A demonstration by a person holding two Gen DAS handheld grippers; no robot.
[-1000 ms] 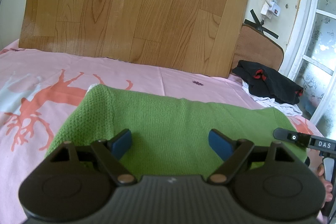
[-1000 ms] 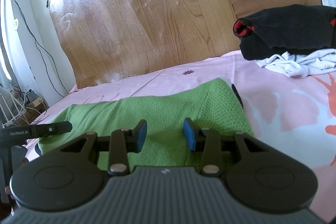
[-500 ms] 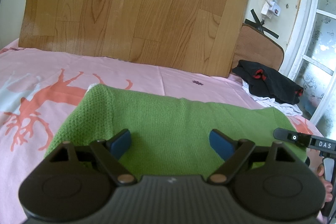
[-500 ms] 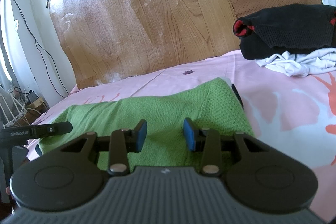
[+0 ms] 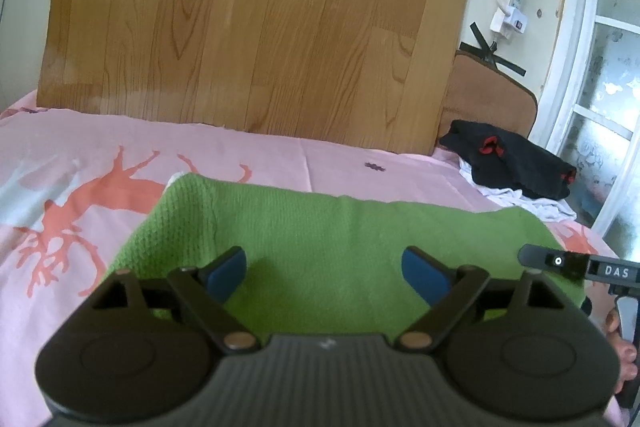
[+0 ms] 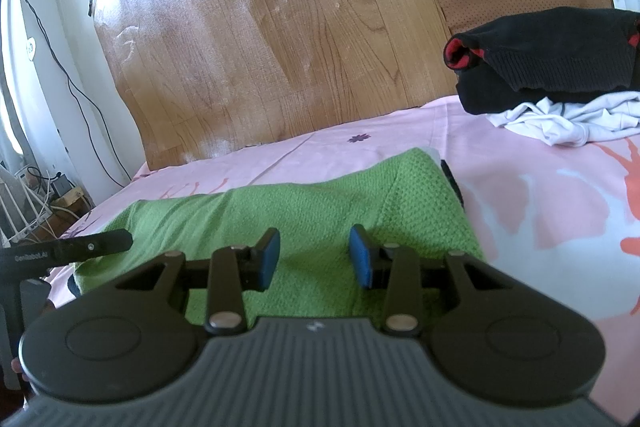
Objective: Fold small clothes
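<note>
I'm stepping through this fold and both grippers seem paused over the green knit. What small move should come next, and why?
Probably lower both grippers onto the near edge of the green knit garment and pinch it. The left gripper and right gripper both stand open above it with nothing between the pads, and the garment lies as a long flat strip on the pink sheet.

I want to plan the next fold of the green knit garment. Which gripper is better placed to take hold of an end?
Probably the right gripper: it hangs over the green garment's end by the seam. The left gripper, jaws wider, sits over the garment's middle stretch.
</note>
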